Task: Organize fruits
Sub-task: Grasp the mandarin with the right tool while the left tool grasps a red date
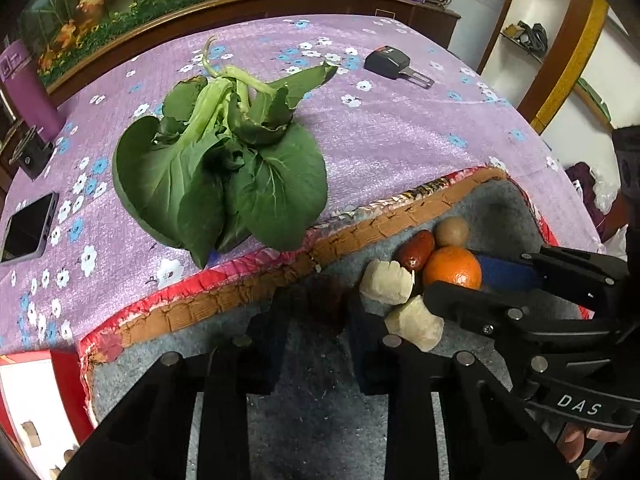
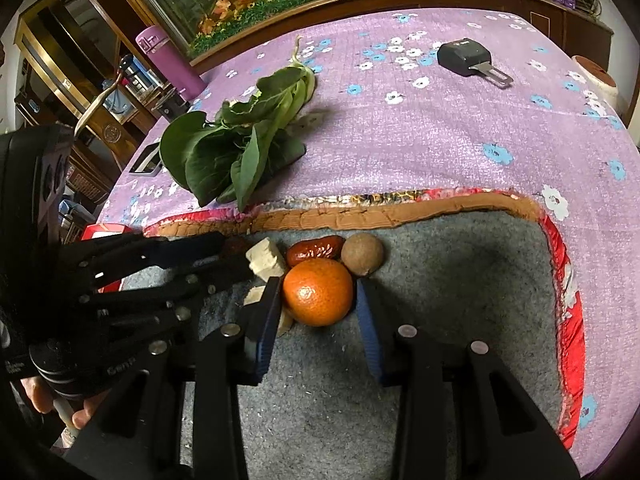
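**Fruit cluster on mat, both grippers in**

On the purple flowered cloth (image 2: 400, 140), near edge: a grey felt mat (image 2: 460, 280) with a worn red and brown border. The fruits sit bunched near the mat's far edge.

- Orange (image 2: 319, 298): front of the cluster. Right gripper (image 2: 318, 286) straddles it, half closed, blue pads against both its sides, so it is gripped. It rests on the mat.
- Date (image 2: 315, 251): red, glossy, lying just behind the orange and touching it.
- Brown fruit (image 2: 363, 254): round, dull, beside the date on the right and touching the orange.
- White chunks (image 2: 266, 258): two blocky pieces left of the orange, one behind the other. The nearer one is partly hidden by the right gripper's left finger.
- Left gripper (image 1: 316, 320): jaws narrow, closed on a small dark red piece (image 1: 329, 298) over the mat, left of the chunks. Blurred in its own view, so I cannot tell what kind it is.

Elsewhere on the cloth:
- Greens (image 2: 240, 144) lie behind the mat.
- Phone (image 1: 28, 228) lies at the left edge.
- Black buckle (image 2: 466, 56) sits far right.
- Purple bottle (image 2: 168, 60) stands at the back left corner.
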